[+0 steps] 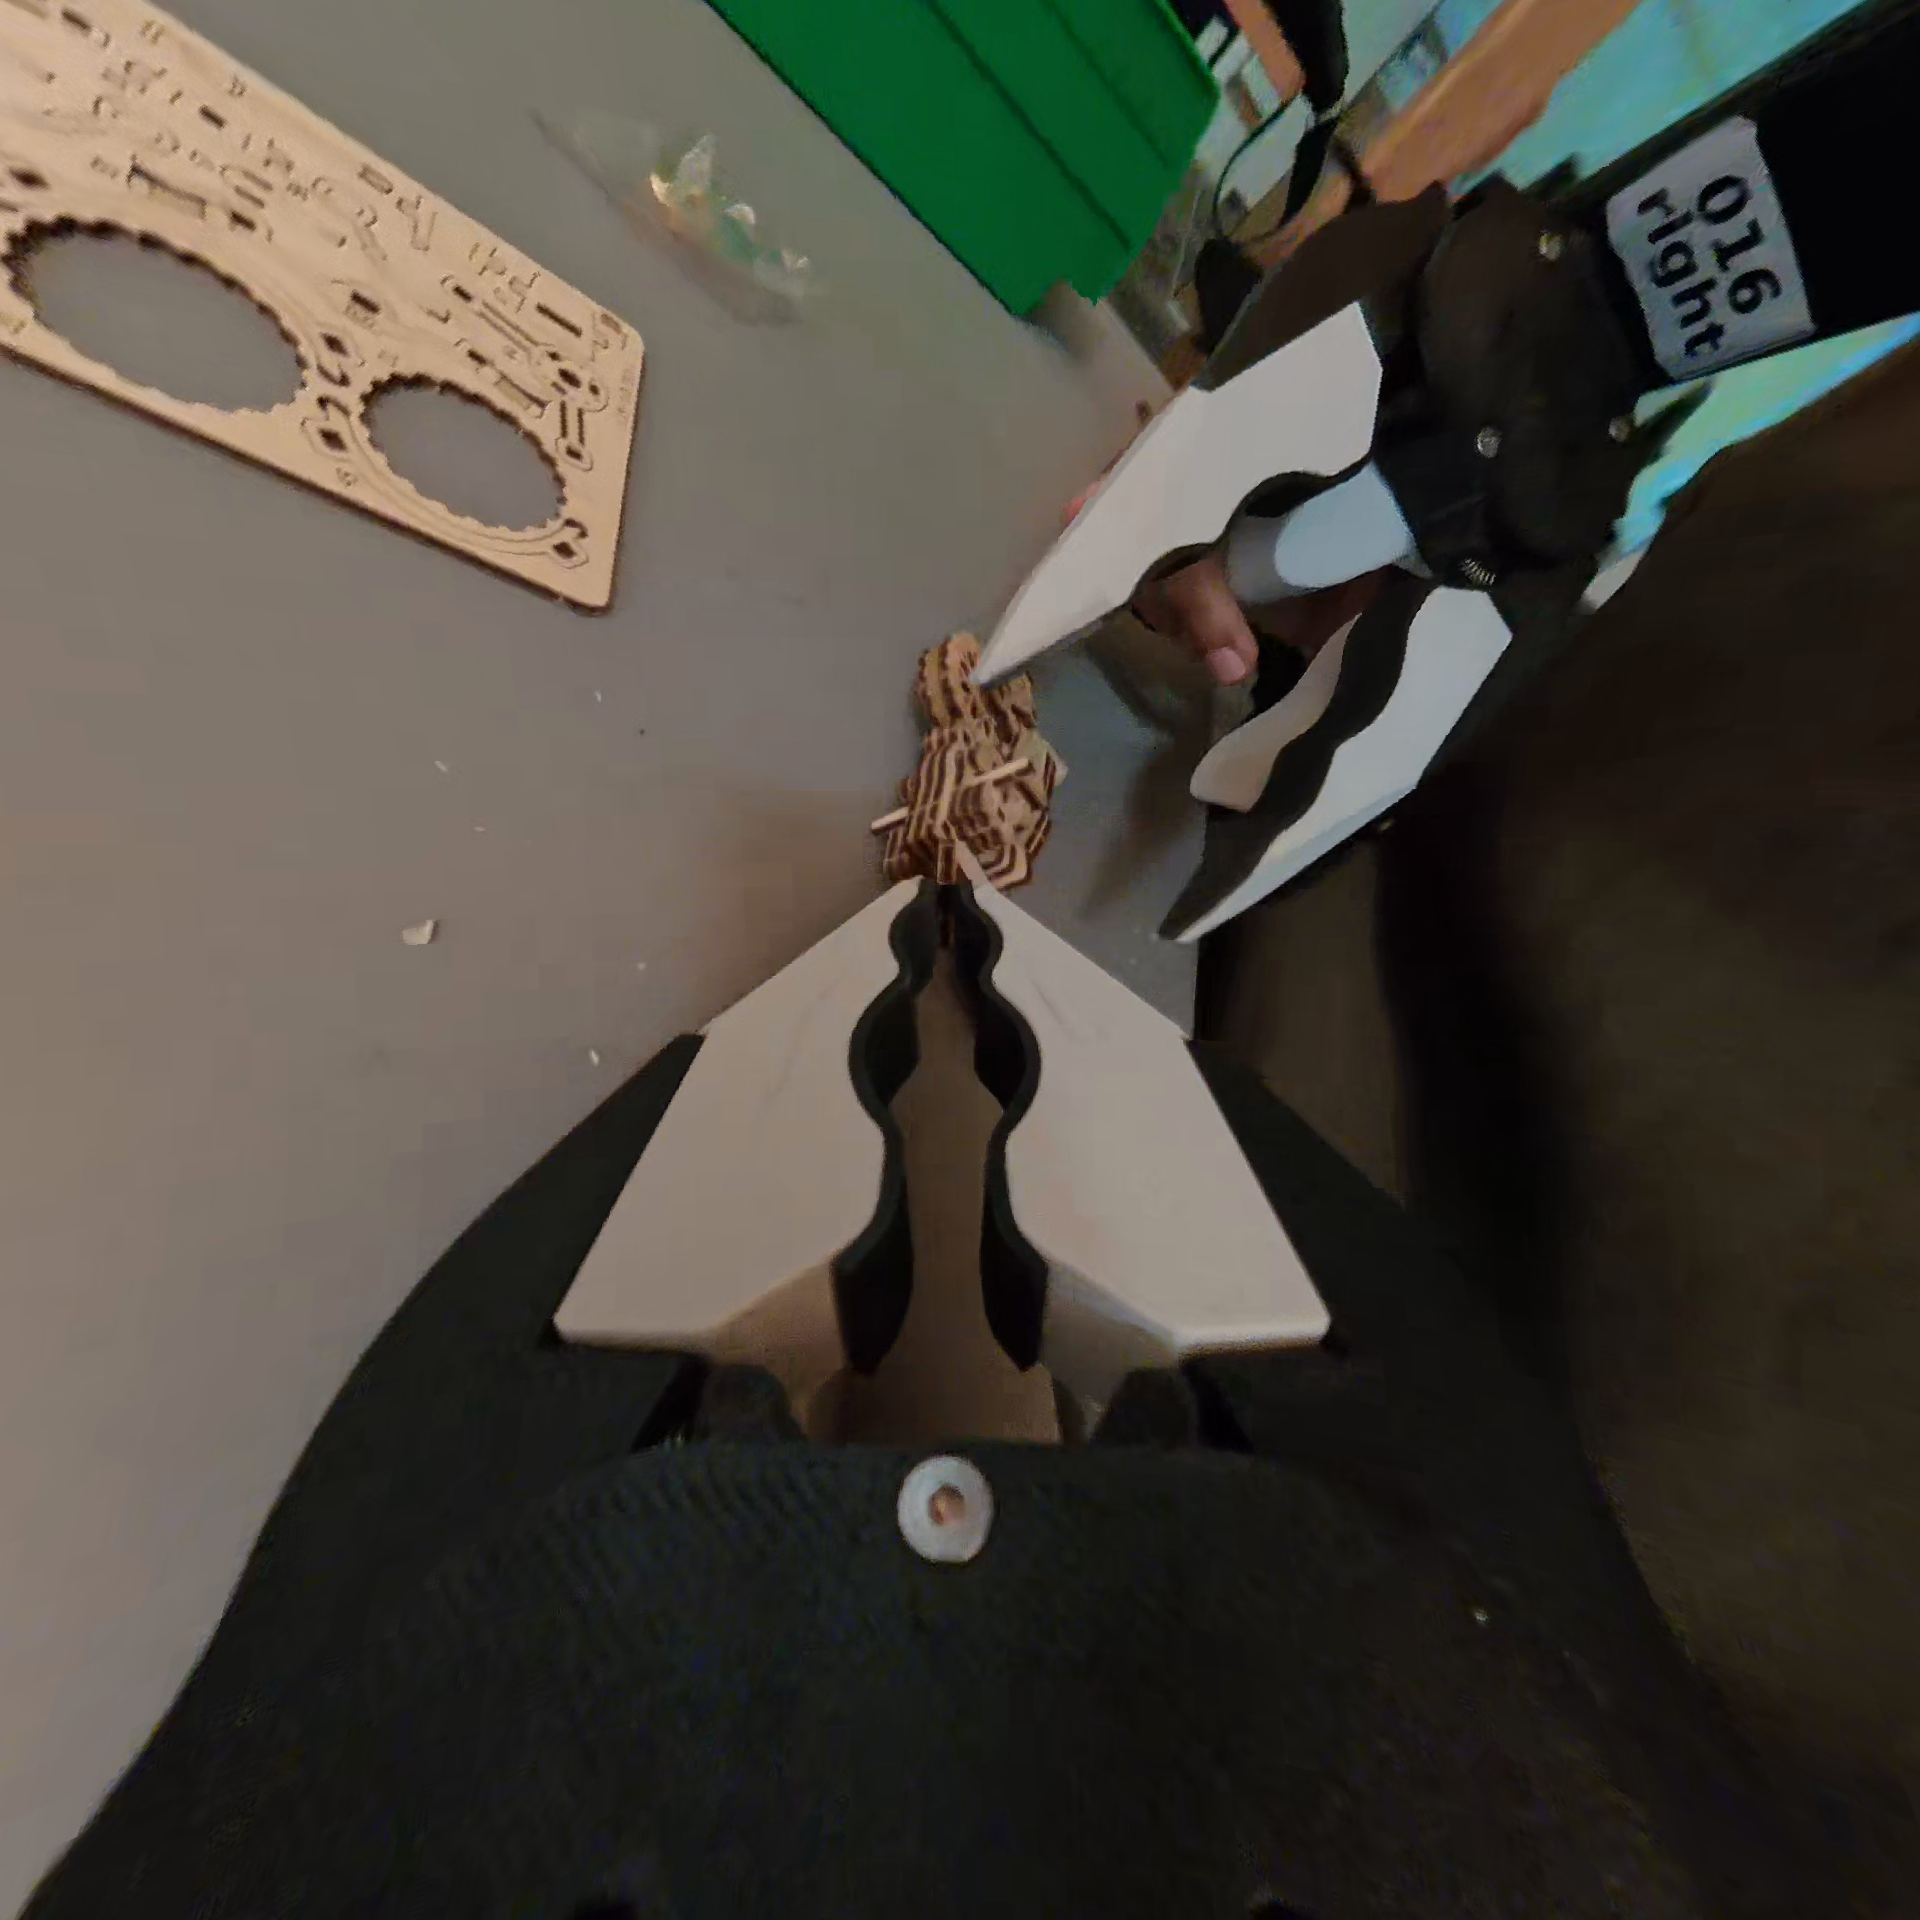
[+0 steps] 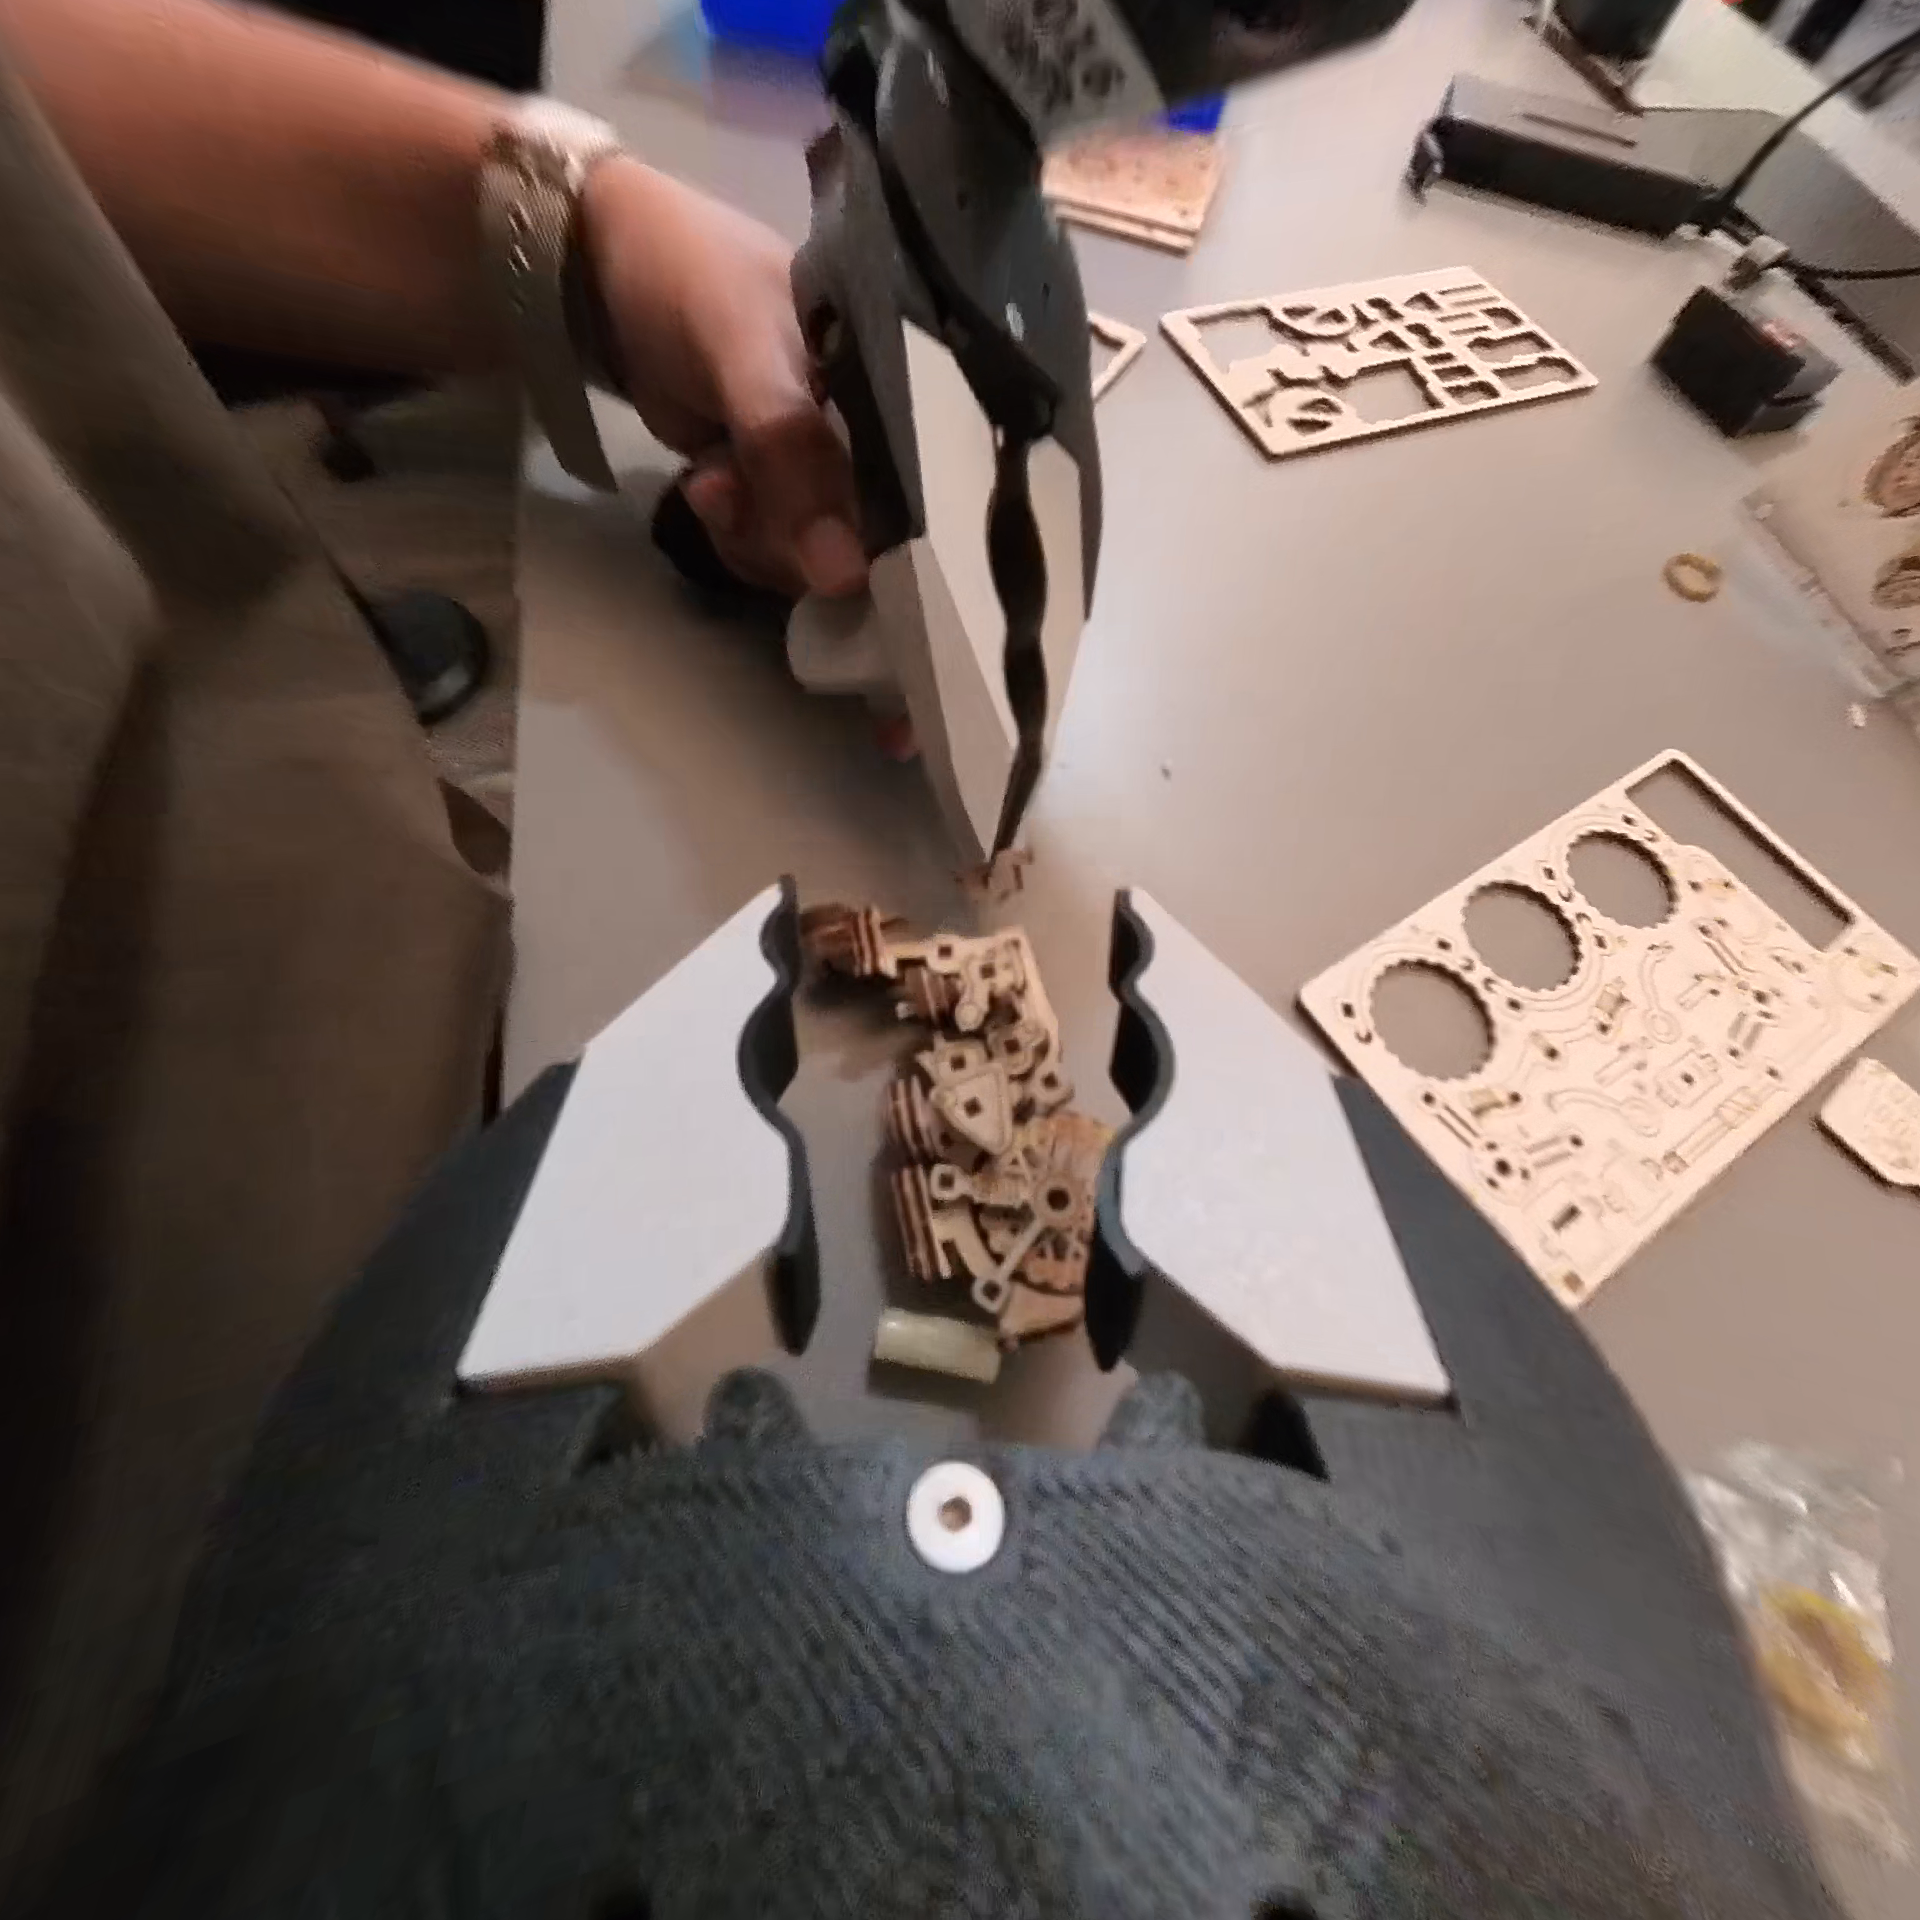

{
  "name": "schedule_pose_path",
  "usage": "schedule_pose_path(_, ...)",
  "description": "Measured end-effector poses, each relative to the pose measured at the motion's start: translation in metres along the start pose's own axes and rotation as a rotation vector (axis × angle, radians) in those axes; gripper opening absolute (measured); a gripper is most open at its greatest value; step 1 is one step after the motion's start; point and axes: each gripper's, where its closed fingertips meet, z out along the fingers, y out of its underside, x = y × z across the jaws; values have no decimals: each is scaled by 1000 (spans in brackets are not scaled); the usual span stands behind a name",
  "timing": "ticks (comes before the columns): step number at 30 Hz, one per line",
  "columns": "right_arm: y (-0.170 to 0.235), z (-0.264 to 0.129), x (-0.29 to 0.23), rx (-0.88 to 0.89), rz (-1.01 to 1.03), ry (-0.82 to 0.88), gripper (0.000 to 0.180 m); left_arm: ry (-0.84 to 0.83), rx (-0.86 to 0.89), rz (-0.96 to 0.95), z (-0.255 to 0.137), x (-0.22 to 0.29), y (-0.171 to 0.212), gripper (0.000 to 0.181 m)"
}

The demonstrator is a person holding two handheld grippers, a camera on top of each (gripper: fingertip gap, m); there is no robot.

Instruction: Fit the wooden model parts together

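Broadly, the grey tabletop (image 2: pixel 1351 665) carries everything, and off beyond the right finger of the right gripper (image 2: pixel 951 1101) lies the flat pale plywood sheet with round toothed cut-outs (image 2: pixel 1600 1049), already emptied of its larger pieces. Between that gripper's jaws, which stand well apart and clamp nothing, sits the half-built laser-cut wooden model (image 2: pixel 977 1112), a layered cluster of thin tan plates with dark burnt edges; it rests on the table and runs from near the gripper's throat out to the fingertips. Seen from the left wrist, the right gripper's upper fingertip appears to touch the model's far end. The left gripper (image 1: pixel 943 902) comes in from the opposite side with its jaws drawn together on a tiny tan wooden part (image 2: pixel 1000 871), held just past the model's far end. The model looks light and stiff but brittle: thin tabs and a projecting peg would likely snap under a sideways squeeze. Gripping across the broad stacked faces near its middle seems safest. The small part is easily dropped or twisted, so it probably wants a straight, gentle push into its slot.
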Motion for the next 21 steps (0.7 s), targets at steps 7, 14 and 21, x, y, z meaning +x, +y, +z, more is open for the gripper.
schedule_pose_path(7, 10, 0, -16, -71, -181, 219, 67, -115, -68, 324, 1, 13, 17, 1)
schedule_pose_path(14, 22, 13, -16, -201, -312, 287, 70, -211, -106, 409, 2, 3, 18, 1)
schedule_pose_path(21, 28, 23, -14, -219, -308, 285, 65, -218, -139, 440, 3, 1, 21, 1)
